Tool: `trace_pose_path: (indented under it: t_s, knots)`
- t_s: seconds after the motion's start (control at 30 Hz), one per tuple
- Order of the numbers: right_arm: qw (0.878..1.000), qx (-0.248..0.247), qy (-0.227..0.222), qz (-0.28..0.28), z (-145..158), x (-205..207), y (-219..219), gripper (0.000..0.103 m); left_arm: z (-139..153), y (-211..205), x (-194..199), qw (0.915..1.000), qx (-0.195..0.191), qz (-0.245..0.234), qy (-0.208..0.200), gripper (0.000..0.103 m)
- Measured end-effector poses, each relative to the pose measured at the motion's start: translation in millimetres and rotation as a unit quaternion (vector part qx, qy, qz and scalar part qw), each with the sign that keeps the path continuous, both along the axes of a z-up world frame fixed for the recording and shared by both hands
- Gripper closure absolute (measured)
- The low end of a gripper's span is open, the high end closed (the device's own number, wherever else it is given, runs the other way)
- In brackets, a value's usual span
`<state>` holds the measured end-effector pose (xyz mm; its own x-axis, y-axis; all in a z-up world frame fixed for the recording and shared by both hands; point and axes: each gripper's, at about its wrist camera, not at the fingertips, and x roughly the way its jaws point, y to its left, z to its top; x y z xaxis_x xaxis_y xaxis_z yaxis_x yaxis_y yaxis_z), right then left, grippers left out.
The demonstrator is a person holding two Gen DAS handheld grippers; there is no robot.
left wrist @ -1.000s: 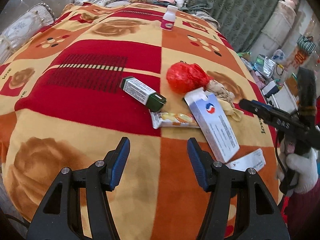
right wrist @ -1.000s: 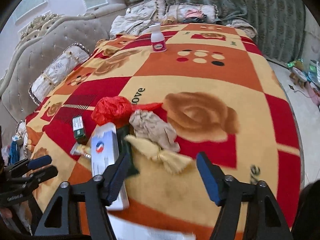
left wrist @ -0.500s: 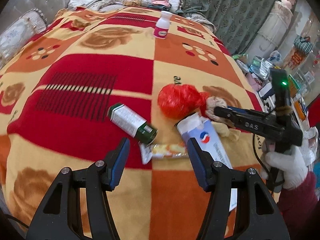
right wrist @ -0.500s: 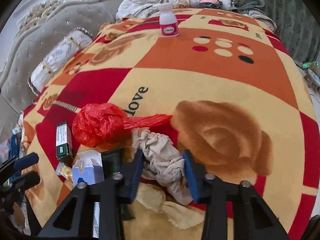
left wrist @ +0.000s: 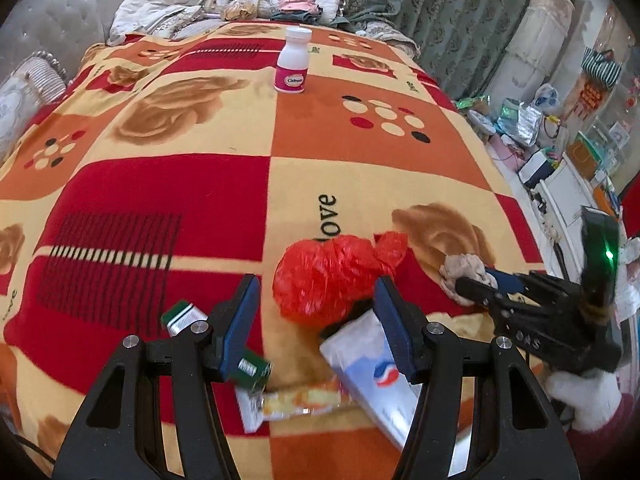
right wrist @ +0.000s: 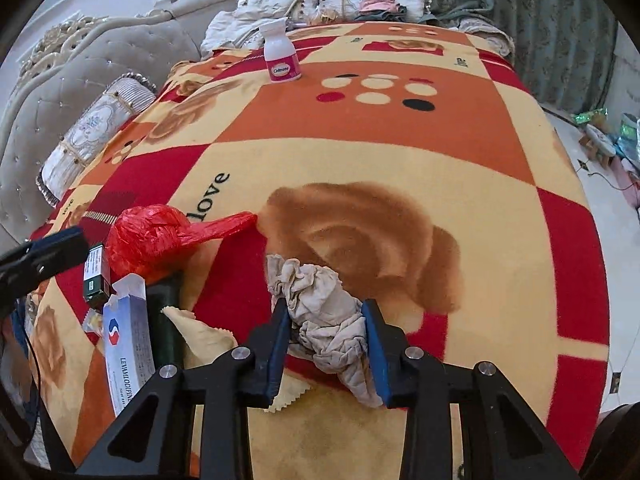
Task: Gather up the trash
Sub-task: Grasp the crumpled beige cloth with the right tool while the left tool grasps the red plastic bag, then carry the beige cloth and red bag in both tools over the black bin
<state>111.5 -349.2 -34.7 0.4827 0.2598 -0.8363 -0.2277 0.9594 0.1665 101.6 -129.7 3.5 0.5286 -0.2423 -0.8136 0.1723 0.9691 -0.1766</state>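
The right gripper (right wrist: 326, 334) reaches low over the bed (right wrist: 400, 152), its fingers (right wrist: 278, 340) drawn in against both sides of a crumpled beige rag (right wrist: 324, 312) lying on the blanket. The left gripper (left wrist: 316, 320) hovers with fingers (left wrist: 240, 320) spread wide and holding nothing, a red plastic bag (left wrist: 332, 276) just ahead between the tips. Below them, a green box (left wrist: 248, 368), a snack wrapper (left wrist: 296, 400) and a white carton (left wrist: 376, 380) lie partly hidden behind the fingers.

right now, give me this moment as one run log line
task: collect trash | right hand-held gripper: closed on crumpled rag | left hand-held gripper: open near red bag | bottle: untouched
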Motion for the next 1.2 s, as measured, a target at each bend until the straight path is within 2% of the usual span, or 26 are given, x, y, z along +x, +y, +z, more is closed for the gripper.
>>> trace_pose_path:
  t_s: [0.2,0.33,0.43,0.67,0.7,0.73,0.83,0.9,1.2]
  knots:
    - [1.0,0.014,0.005,0.0,-3.0,0.9,-3.9,0.069,-15.3,-9.7,16.2,0.9996,0.018,-0.007,0.019,0.045]
    - [1.0,0.011,0.004,0.003,-3.7,1.5,-2.9,0.068,-21.0,-10.2,24.8,0.9995,0.007,-0.006,0.031,0.045]
    - [1.0,0.012,0.006,0.008,-4.4,2.2,-1.0,0.063,-22.4,-13.4,29.2,0.9993,0.003,-0.013,0.034,0.045]
    - [1.0,0.009,0.0,0.009,-5.1,1.6,0.2,0.063,-26.8,-21.8,37.4,0.9984,-0.014,-0.024,0.05,0.045]
    - [1.0,0.008,-0.002,0.01,-5.2,1.3,0.6,0.063,-27.6,-22.5,38.2,0.9981,-0.018,-0.027,0.051,0.047]
    - [1.0,0.007,-0.003,0.01,-5.2,0.6,1.2,0.063,-28.2,-23.2,38.3,0.998,-0.023,-0.03,0.051,0.056]
    - [1.0,0.006,-0.008,0.009,-3.8,-1.6,1.7,0.065,-26.2,-23.1,36.1,0.9976,-0.035,-0.033,0.05,0.072]
    - [1.0,0.014,-0.011,0.008,-2.0,-3.2,0.1,0.066,-21.9,-20.5,33.1,0.9975,-0.045,-0.03,0.045,0.077]
    - [0.998,0.044,-0.035,0.002,18.5,-27.1,-9.4,0.067,15.4,-7.9,7.4,0.9971,-0.072,-0.021,0.009,0.079]
